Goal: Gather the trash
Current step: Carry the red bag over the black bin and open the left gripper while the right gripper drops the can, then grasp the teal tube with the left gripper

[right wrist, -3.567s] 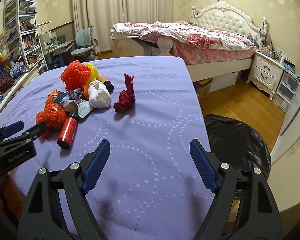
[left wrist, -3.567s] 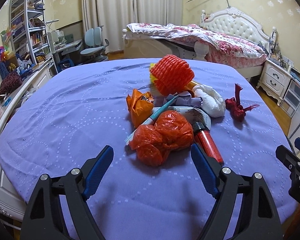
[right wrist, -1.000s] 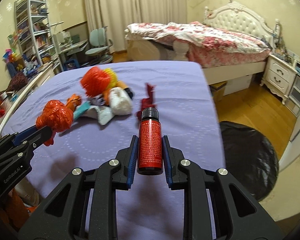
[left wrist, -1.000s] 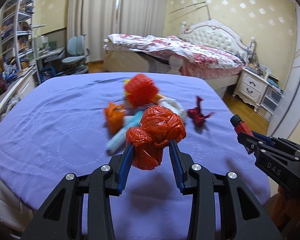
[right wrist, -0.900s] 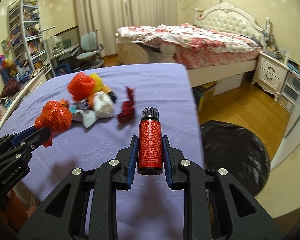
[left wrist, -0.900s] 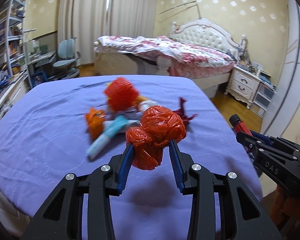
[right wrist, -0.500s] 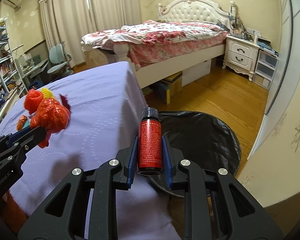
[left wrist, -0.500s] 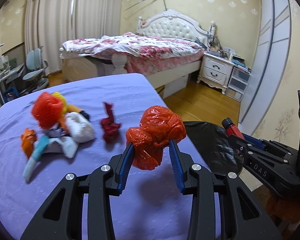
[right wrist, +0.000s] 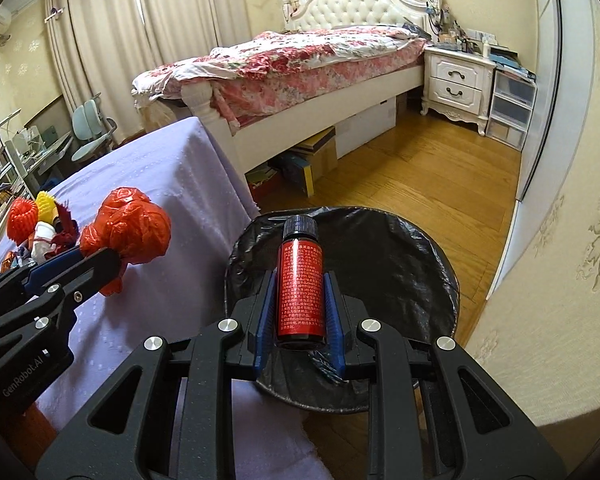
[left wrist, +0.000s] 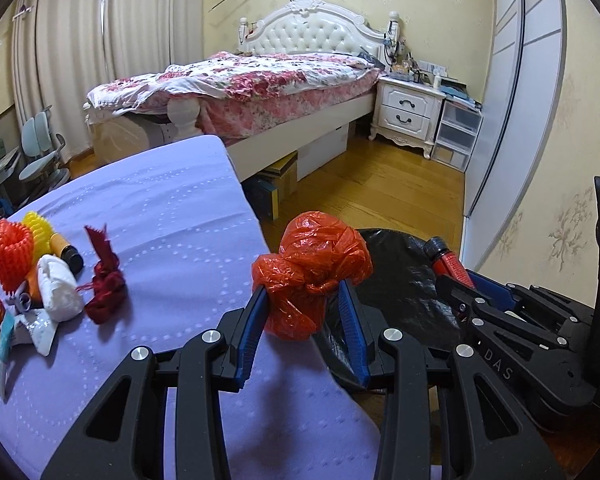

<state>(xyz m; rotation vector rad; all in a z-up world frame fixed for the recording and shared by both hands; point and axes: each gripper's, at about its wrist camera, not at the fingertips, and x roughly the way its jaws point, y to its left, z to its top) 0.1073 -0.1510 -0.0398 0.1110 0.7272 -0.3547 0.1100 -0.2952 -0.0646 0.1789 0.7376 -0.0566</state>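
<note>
My left gripper (left wrist: 305,300) is shut on a crumpled red plastic bag (left wrist: 312,264), held above the right edge of the purple-covered table (left wrist: 172,208), beside the bin. It also shows in the right wrist view (right wrist: 128,232). My right gripper (right wrist: 300,312) is shut on a small red bottle with a black cap (right wrist: 300,280), held above the black-lined trash bin (right wrist: 400,264). The bottle (left wrist: 446,260) and bin (left wrist: 400,276) show in the left wrist view too. More trash lies on the table: a dark red wrapper (left wrist: 104,284), a white wad (left wrist: 58,284), an orange foam net (left wrist: 8,252).
The bin stands on the wood floor (right wrist: 420,176) just right of the table edge. A bed (left wrist: 268,84) and a white nightstand (left wrist: 410,112) stand behind. A wall (right wrist: 560,240) is close on the right. Boxes (right wrist: 312,156) lie under the bed.
Both grippers have swung right from the table's trash pile with their loads. The right gripper with the bottle now hangs over the bin; the left with the bag has reached the table's right edge.
</note>
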